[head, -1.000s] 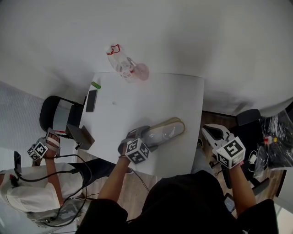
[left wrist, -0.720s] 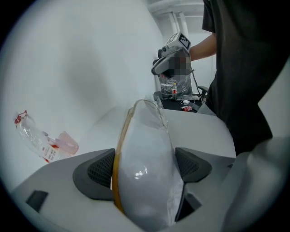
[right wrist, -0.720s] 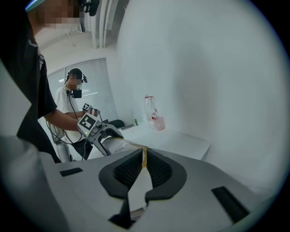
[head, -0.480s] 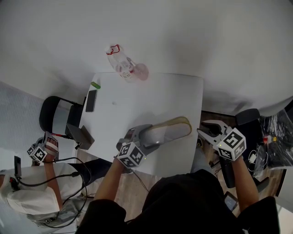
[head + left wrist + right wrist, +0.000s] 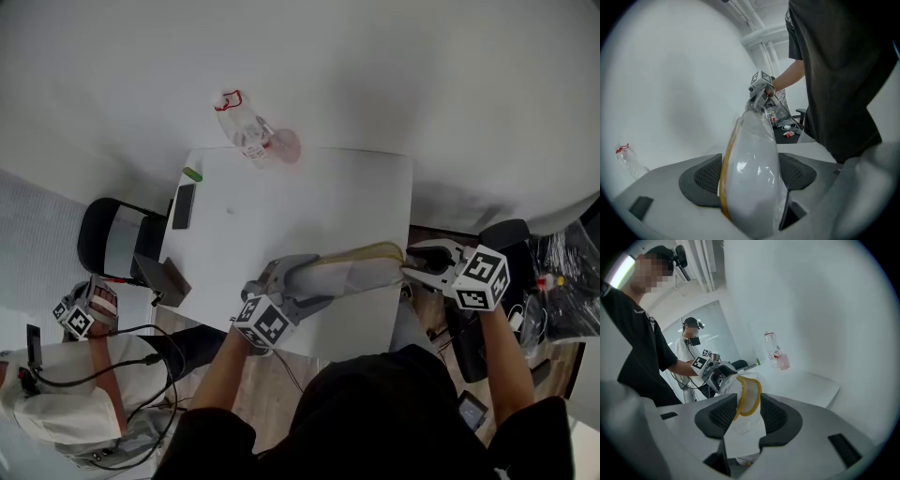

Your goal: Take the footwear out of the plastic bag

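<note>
A slipper (image 5: 352, 272) with a yellow sole edge, wrapped in a clear plastic bag, is held on its side over the front of the white table (image 5: 281, 202). My left gripper (image 5: 305, 281) grips its heel end, and its jaws are closing. In the left gripper view both pads press the bagged slipper (image 5: 750, 154). My right gripper (image 5: 412, 265) is at the toe end by the table's right edge. Its jaws are opening around the slipper's toe (image 5: 749, 397) and the loose bag, without a visible squeeze.
A clear bottle (image 5: 246, 131) and a pink cup (image 5: 289, 145) stand at the table's far edge. A dark phone (image 5: 185, 206) and a green item (image 5: 195, 174) lie at its left. A black chair (image 5: 108, 234) and another person (image 5: 56, 394) are at the left.
The slipper turned from lying flat onto its side and shifted right. My right gripper moved left up to its toe and its jaws opened. My left gripper dropped slightly toward me.
</note>
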Tool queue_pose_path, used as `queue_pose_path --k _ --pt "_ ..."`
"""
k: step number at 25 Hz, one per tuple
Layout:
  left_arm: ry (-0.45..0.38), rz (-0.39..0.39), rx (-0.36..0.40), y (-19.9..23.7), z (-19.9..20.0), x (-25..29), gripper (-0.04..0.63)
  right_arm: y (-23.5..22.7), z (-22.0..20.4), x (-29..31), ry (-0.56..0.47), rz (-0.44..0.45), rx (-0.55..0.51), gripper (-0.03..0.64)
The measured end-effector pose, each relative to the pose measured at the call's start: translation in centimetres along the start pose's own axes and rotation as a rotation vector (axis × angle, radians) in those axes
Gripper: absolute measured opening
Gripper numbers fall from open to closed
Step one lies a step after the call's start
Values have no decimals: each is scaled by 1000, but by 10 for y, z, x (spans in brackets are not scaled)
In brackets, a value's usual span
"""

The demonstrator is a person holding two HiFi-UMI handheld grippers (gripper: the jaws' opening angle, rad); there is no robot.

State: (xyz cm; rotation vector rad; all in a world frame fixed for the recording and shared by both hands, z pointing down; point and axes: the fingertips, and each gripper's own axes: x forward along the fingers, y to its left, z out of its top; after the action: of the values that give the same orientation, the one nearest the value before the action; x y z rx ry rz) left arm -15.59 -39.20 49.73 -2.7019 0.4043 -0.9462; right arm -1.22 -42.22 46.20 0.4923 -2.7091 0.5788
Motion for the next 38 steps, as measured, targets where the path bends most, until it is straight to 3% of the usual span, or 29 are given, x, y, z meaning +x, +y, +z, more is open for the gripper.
queue_pose_path --k 6,13,17,19,25,27,30,36,38 --pt "-54 -12 29 -1 14 -3 393 2 -3 -3 2 97 94 169" --pt "-79 -12 51 1 20 -4 388 -1 -10 1 36 145 181 170" --pt "-81 -24 51 0 18 -4 385 12 -7 1 48 222 191 162" --pt "-79 -29 58 0 16 -6 385 14 -4 2 55 239 186 108" --pt "-71 -45 69 -1 15 -6 385 26 2 8 52 303 197 103" --pt "-73 -49 67 -3 15 -4 385 27 -1 11 75 285 183 103" --pt "-52 -60 86 -8 14 2 385 26 -17 19 200 218 60 98" --pt "-24 -93 75 -16 3 10 381 30 -16 15 201 209 19 69" --pt "-15 -74 68 -12 -1 9 318 28 -19 10 223 196 -5 67"
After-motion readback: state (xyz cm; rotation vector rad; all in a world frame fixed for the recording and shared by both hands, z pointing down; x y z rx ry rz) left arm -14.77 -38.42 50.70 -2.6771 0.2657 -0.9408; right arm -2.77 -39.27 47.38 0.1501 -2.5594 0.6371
